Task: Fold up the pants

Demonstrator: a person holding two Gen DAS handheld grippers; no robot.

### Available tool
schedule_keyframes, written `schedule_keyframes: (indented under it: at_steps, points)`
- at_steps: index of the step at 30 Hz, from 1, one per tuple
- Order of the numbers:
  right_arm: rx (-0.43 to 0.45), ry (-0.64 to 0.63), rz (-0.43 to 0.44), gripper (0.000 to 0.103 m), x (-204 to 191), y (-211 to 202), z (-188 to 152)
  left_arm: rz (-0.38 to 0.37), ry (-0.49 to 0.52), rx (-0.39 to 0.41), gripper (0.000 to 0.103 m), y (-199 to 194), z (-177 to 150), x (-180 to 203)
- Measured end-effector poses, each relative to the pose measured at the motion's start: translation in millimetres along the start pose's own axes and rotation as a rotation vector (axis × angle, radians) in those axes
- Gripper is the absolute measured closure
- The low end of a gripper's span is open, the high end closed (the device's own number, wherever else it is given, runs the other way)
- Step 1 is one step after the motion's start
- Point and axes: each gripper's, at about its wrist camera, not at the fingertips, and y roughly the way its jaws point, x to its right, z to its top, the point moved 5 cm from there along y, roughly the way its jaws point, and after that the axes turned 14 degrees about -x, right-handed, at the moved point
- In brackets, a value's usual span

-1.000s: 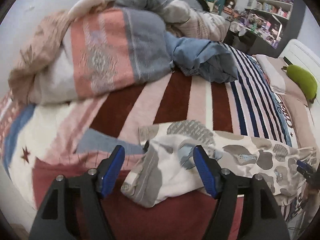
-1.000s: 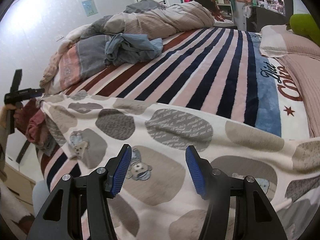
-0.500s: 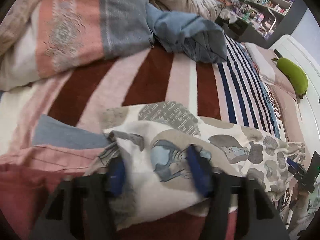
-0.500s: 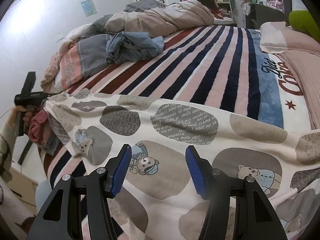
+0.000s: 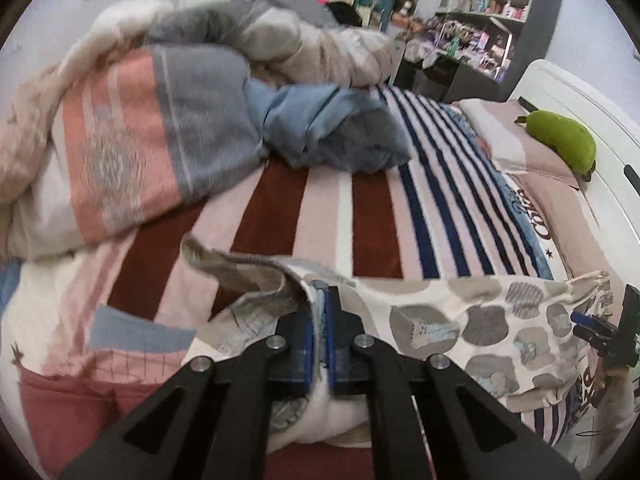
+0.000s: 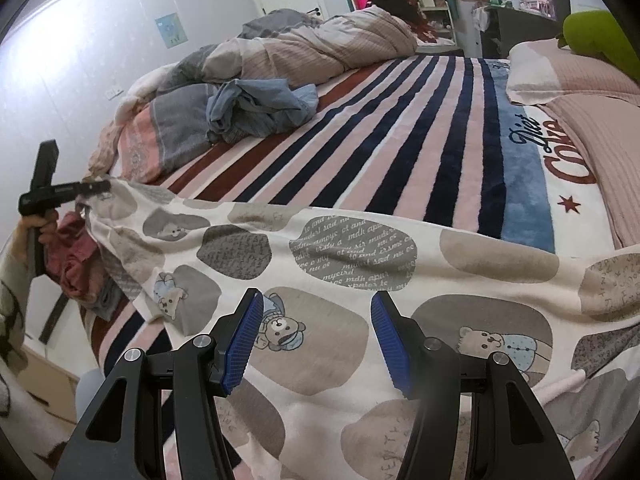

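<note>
The pants (image 6: 352, 248) are cream with grey patches and teddy bears, spread across the striped bed. My left gripper (image 5: 319, 300) is shut on one end of the pants (image 5: 480, 328) and lifts that edge off the bed. It also shows in the right wrist view (image 6: 92, 188) at the far left, pinching the fabric. My right gripper (image 6: 316, 320) is open and empty, hovering just above the pants near the other end. It appears small at the right edge of the left wrist view (image 5: 592, 326).
A striped blanket (image 6: 400, 152) covers the bed. A crumpled blue garment (image 5: 328, 128) and bunched quilts (image 5: 140, 132) lie at the far side. Pillows (image 6: 580, 80) and a green plush (image 5: 560, 140) lie at the head. Red cloth (image 6: 76, 260) hangs at the bed's edge.
My left gripper moved onto the pants' end, shut on it and raised the edge. My right gripper stayed open above the pants with little movement.
</note>
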Motion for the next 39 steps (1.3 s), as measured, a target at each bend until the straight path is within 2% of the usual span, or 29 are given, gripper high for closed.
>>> schedule_keyframes:
  at_steps: [8,11,15,16,20,22,26,28,29,30,32,34,36,39]
  points:
    - [0.051,0.02,0.006,0.051,11.1,-21.7,-7.4,-0.035,0.085,0.065,0.1,-25.8,17.4,56.1]
    - [0.066,0.025,0.022,0.051,14.9,-29.5,-11.5,0.001,0.105,0.059,0.1,-23.7,19.7,69.2]
    - [0.062,0.021,0.01,0.051,20.3,-35.9,-18.4,0.156,0.047,0.041,0.1,-12.6,23.3,37.0]
    - [0.061,0.025,0.006,0.051,21.7,-36.1,-19.2,0.173,0.035,0.042,0.1,-12.1,23.0,28.3]
    - [0.047,0.065,-0.001,0.051,31.3,-31.7,-19.6,0.226,0.022,0.04,0.1,-12.7,21.0,-1.7]
    - [0.043,0.076,-0.001,0.051,32.6,-28.8,-17.4,0.205,0.041,0.056,0.1,-19.5,23.3,-5.9]
    - [0.047,0.078,0.005,0.051,24.9,-25.2,-9.7,0.243,0.152,0.085,0.097,-34.1,21.0,4.2]
    - [0.04,0.063,0.005,0.051,18.5,-23.3,-8.2,0.292,0.18,0.058,0.08,-31.2,8.6,2.5]
    - [0.035,0.058,0.006,0.051,16.2,-22.2,-8.3,0.322,0.162,0.037,0.063,-27.5,2.7,-3.1]
    - [0.027,0.052,0.007,0.051,13.6,-20.7,-8.3,0.341,0.127,0.004,0.057,-21.8,-5.5,-13.9]
    - [0.02,0.046,0.008,0.051,10.1,-18.5,-8.1,0.309,0.066,-0.047,0.057,-14.5,-18.0,-31.7]
    - [0.02,0.043,0.012,0.051,7.6,-18.5,-8.1,0.213,-0.014,-0.069,0.057,-12.3,-31.3,-47.1]
    - [0.021,0.038,0.018,0.051,5.1,-19.4,-8.0,0.071,-0.091,-0.07,0.056,-15.2,-45.1,-54.0]
    - [0.021,0.029,0.018,0.051,1.4,-19.8,-9.2,-0.063,-0.135,-0.059,0.055,-19.8,-64.6,-45.8]
